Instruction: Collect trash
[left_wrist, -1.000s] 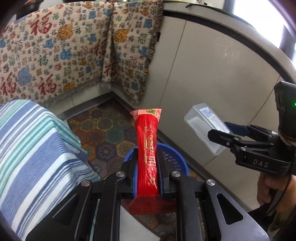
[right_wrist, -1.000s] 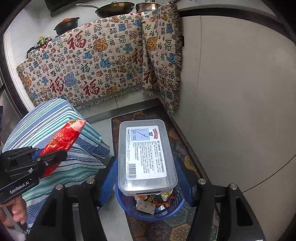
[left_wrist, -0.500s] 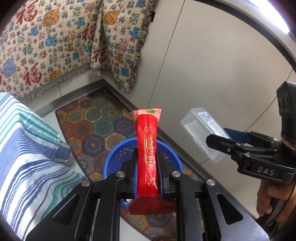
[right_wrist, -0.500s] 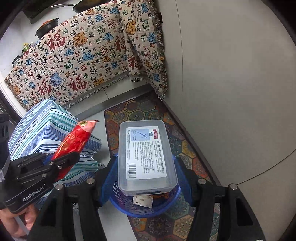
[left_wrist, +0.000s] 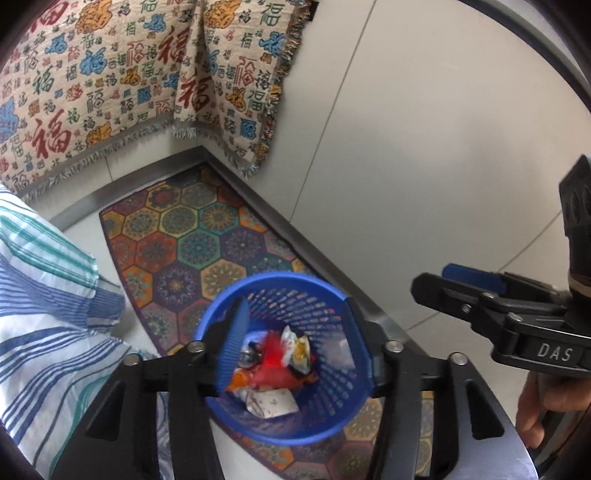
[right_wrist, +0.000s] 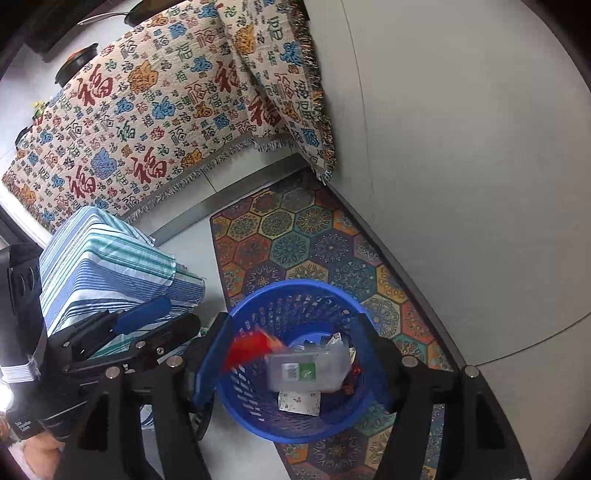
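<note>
A blue mesh basket (left_wrist: 295, 354) is seen standing on a patterned hexagon rug (left_wrist: 207, 240), near the rug's edge that runs along the grey wall (left_wrist: 424, 147). Inside the basket a red wrapper (left_wrist: 271, 363) is caught blurred among crumpled wrappers, and a white paper piece (left_wrist: 271, 400) lies flat on the basket floor. In the right wrist view a clear plastic box (right_wrist: 308, 367) with a green label is seen inside the basket, also blurred, above the white paper piece (right_wrist: 299, 400), with the red wrapper (right_wrist: 251, 347) beside it toward the basket's left wall.

The left gripper (left_wrist: 295, 354) is held above the basket, its jaws having just been opening; they stand apart with nothing pressed between the pads, the red wrapper released. The right gripper (right_wrist: 295, 363) is likewise held over the basket (right_wrist: 255, 413), its jaws having just been opening and spread to either side of the rim, the plastic box let go.

A striped blue and white cloth (right_wrist: 107, 269) is draped over something beside the rug's left edge. A patterned throw (right_wrist: 166, 110) with red characters is hung behind, its fringe reaching the rug's far corner.
</note>
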